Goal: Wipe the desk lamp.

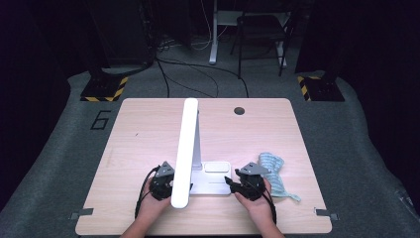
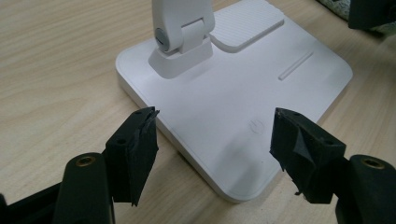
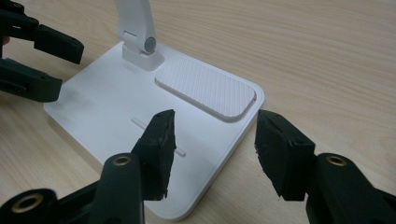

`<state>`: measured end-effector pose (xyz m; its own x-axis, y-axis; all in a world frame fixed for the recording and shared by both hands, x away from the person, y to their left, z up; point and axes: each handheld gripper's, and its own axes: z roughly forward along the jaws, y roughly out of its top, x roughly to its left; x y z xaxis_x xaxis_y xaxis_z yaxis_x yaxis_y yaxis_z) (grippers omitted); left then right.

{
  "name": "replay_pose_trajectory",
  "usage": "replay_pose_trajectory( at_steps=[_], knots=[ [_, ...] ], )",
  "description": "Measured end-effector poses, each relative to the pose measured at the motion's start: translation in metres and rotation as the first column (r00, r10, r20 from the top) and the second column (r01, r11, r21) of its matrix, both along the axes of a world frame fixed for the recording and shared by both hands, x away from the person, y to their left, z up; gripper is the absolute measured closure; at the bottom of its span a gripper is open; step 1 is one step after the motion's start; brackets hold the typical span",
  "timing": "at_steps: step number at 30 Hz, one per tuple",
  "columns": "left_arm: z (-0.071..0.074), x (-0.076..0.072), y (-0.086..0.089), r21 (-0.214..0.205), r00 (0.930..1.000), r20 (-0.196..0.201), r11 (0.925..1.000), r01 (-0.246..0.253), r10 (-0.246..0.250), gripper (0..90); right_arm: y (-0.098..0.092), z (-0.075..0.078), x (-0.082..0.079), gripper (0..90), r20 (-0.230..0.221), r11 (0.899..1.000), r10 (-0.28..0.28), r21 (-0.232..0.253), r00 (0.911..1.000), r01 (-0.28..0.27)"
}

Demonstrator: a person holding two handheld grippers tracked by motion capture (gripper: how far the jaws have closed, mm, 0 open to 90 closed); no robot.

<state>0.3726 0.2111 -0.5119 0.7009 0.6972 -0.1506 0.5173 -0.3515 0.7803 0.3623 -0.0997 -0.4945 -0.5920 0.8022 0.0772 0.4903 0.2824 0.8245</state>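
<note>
Two hand-held grippers flank a white desk lamp [image 1: 189, 148] low in the middle of the high view.

The lamp's flat base [image 2: 243, 88] lies on the wooden table [image 1: 143, 129]. The left gripper [image 1: 167, 184] sits at the base's left edge, jaws well apart around a corner, pads not pressing it. The right gripper [image 1: 232, 182], at the base's right edge, has jaws wide and empty over another corner. A light blue cloth [image 1: 275, 171] lies just right of it.

Light wooden table [image 1: 148, 134] with rounded corners and a round cable hole near its far edge. White desk lamp [image 1: 210, 181] stands flat on its near-centre portion. A pale blue cloth [image 1: 275, 173] lies bunched just right of the lamp base.
</note>
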Motion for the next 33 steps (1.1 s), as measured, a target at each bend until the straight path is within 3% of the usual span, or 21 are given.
replay_pose_trajectory(
  at_steps=[2, 8, 11, 18, 28, 33],
  knots=[
    [0.001, 0.000, 0.001, -0.017, 0.9999, 0.001, 0.9997, -0.015, 0.015, 31.8, -0.001, -0.001, -0.002, 47.8, -0.003, 1.000, 0.000, 0.005, 1.0000, 0.000],
    [0.004, 0.003, 0.005, -0.012, 0.9998, 0.007, 0.9997, -0.021, 0.021, 31.7, -0.005, -0.003, -0.006, 47.8, 0.013, 1.000, 0.005, -0.012, 0.9999, -0.005],
    [0.005, 0.004, 0.009, -0.030, 0.9990, 0.002, 0.9986, -0.044, 0.044, 31.6, -0.008, -0.002, -0.007, 47.8, 0.009, 1.000, -0.007, 0.022, 0.9999, 0.007],
    [0.010, 0.003, 0.018, -0.042, 0.9971, 0.033, 0.9968, -0.068, 0.069, 31.5, -0.013, 0.002, -0.007, 47.1, 0.012, 0.999, -0.010, 0.054, 0.9999, 0.010],
    [0.019, 0.002, 0.031, -0.053, 0.9932, 0.056, 0.9937, -0.099, 0.102, 31.2, -0.021, 0.029, -0.007, 45.8, 0.020, 0.998, 0.005, 0.062, 0.9998, -0.006],
    [0.022, 0.002, 0.039, -0.052, 0.9911, 0.062, 0.9920, -0.115, 0.118, 31.3, -0.032, 0.033, -0.010, 45.4, 0.021, 0.999, -0.007, 0.046, 0.9998, 0.006]
  ],
)
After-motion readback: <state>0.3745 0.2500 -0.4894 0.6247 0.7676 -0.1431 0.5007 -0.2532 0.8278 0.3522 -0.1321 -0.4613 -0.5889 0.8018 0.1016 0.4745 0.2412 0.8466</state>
